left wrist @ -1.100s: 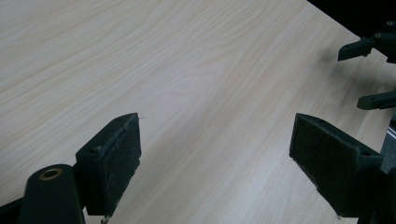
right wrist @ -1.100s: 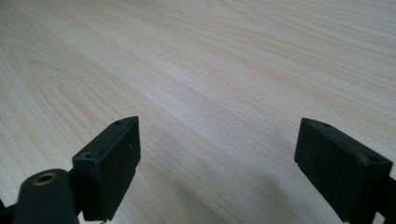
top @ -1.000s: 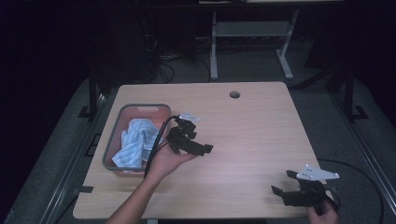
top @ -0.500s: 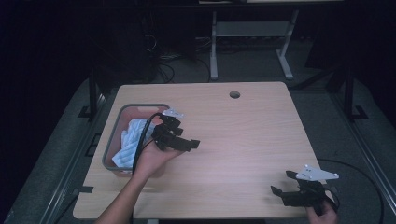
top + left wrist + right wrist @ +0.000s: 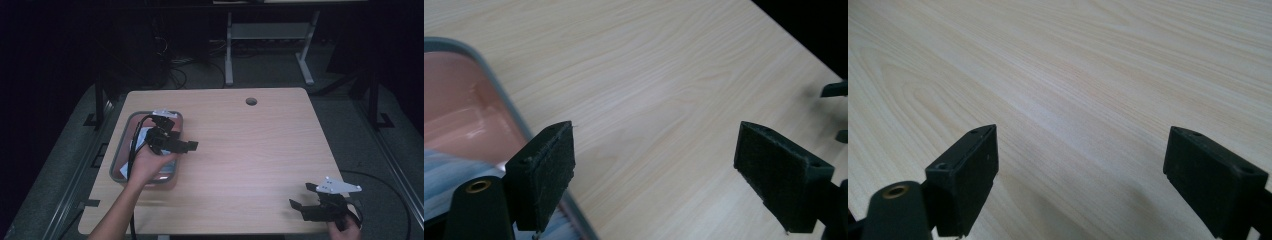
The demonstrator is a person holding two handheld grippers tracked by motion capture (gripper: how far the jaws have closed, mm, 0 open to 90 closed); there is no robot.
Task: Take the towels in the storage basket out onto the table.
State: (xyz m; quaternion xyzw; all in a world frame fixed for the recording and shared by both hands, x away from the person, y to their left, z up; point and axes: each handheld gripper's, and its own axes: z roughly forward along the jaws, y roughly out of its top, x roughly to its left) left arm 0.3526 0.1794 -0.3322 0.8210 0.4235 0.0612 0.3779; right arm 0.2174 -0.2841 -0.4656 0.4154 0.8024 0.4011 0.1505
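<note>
Near the desk's left edge sits a grey-rimmed tray (image 5: 119, 159) with a pinkish floor, holding a crumpled pale blue-and-white striped cloth (image 5: 446, 180). The left gripper (image 5: 186, 145) hovers over its right rim, jaws wide. The right gripper (image 5: 300, 198) rests by the front right corner, jaws wide too.

Light wood table (image 5: 250, 150), round hole far edge; grey-rimmed pink tray (image 5: 120, 160) at left
</note>
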